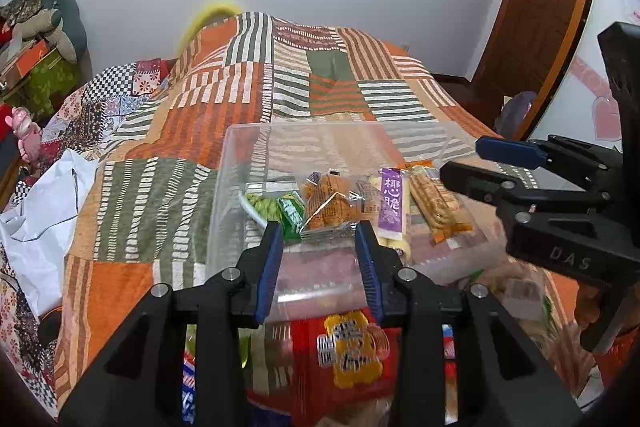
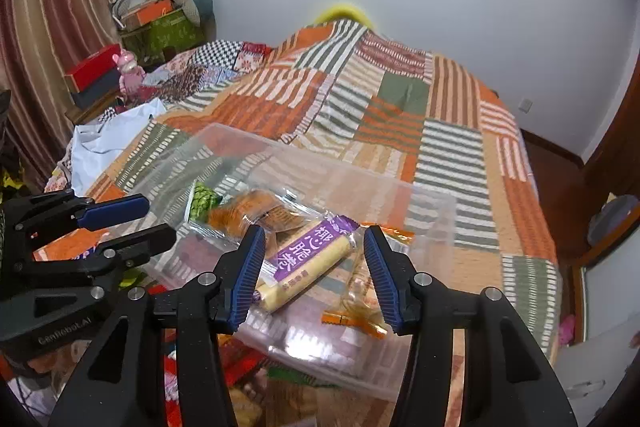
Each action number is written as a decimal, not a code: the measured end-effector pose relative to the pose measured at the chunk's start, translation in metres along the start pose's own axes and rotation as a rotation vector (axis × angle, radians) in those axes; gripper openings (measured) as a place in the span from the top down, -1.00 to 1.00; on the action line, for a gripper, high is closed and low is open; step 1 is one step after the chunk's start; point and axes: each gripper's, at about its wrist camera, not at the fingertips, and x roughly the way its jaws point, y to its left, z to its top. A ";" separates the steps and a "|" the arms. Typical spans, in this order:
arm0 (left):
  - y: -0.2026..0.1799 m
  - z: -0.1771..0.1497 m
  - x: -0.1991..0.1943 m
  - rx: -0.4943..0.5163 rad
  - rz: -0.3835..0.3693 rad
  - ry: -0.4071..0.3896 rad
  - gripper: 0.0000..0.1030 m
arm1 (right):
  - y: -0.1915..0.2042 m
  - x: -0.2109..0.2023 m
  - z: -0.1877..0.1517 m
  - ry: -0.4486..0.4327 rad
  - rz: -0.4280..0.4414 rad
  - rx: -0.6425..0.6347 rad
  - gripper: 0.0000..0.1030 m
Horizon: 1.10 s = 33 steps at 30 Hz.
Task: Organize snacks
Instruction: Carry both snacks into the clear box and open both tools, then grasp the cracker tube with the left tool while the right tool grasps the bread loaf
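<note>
While both grippers hang spread and empty over clear box (image 2: pixel 432 211) at centre frame, lower left gripper (image 1: pixel 320 263) onto red packet (image 1: pixel 352 351) at bottom; keep right gripper (image 2: pixel 316 275) clear above purple wafer stick (image 2: pixel 308 259).

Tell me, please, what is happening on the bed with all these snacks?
A person with a gripper in each hand is sorting snacks into a clear plastic box on the quilt. A purple-labelled roll, an orange packet and a green one lie inside. The left gripper and right gripper hover open, holding nothing.
</note>
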 end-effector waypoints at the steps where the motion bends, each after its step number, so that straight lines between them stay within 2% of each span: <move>1: 0.000 -0.001 -0.004 0.003 0.000 -0.003 0.28 | 0.000 -0.004 -0.001 -0.009 -0.002 -0.001 0.04; 9: 0.001 -0.019 -0.048 0.019 -0.006 -0.029 0.28 | 0.006 -0.047 -0.012 -0.106 -0.038 -0.002 -0.30; 17: 0.001 -0.046 -0.078 0.035 0.005 -0.025 0.27 | 0.011 -0.074 -0.035 -0.157 -0.059 -0.008 -0.36; 24: 0.004 -0.078 -0.085 0.031 -0.011 0.020 0.27 | 0.016 -0.082 -0.062 -0.168 -0.087 0.004 -0.40; 33: 0.014 -0.115 -0.074 -0.022 -0.042 0.082 0.27 | 0.012 -0.074 -0.105 -0.104 -0.077 0.081 -0.40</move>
